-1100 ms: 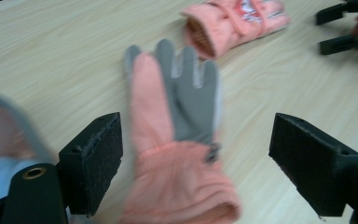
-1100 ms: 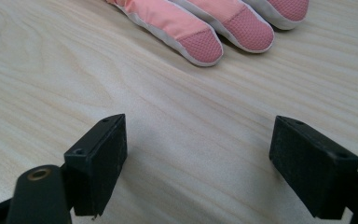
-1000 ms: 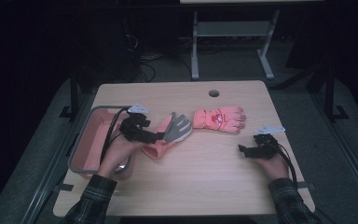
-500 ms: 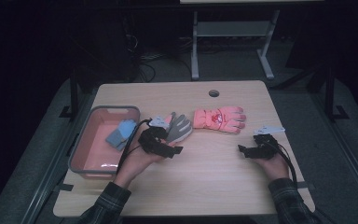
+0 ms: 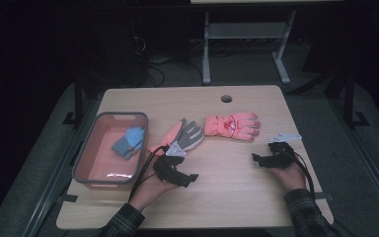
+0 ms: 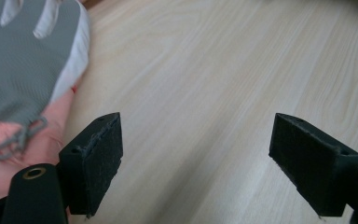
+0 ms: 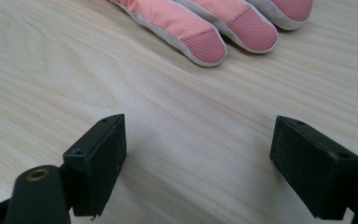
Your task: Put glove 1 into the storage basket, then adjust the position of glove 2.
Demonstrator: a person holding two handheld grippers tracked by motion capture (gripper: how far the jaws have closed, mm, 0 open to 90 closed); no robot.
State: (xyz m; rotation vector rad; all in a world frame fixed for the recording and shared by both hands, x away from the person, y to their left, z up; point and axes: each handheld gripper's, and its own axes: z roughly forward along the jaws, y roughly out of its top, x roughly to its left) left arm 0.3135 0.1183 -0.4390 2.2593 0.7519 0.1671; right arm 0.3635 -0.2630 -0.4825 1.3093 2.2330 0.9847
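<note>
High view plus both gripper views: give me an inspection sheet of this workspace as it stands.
Surface: light wood table with a round grommet hole.
Job's things: grey-and-pink glove and pink glove lying flat mid-table; blue glove inside the pink bin.
Clutter: nothing seen.
Grippers: left gripper open over bare wood beside the grey-and-pink glove; right gripper open, short of the pink glove's fingertips.
Cables: black cable trailing from the left gripper; another along the right wrist.
Surroundings: dark floor, metal table frame behind.
</note>
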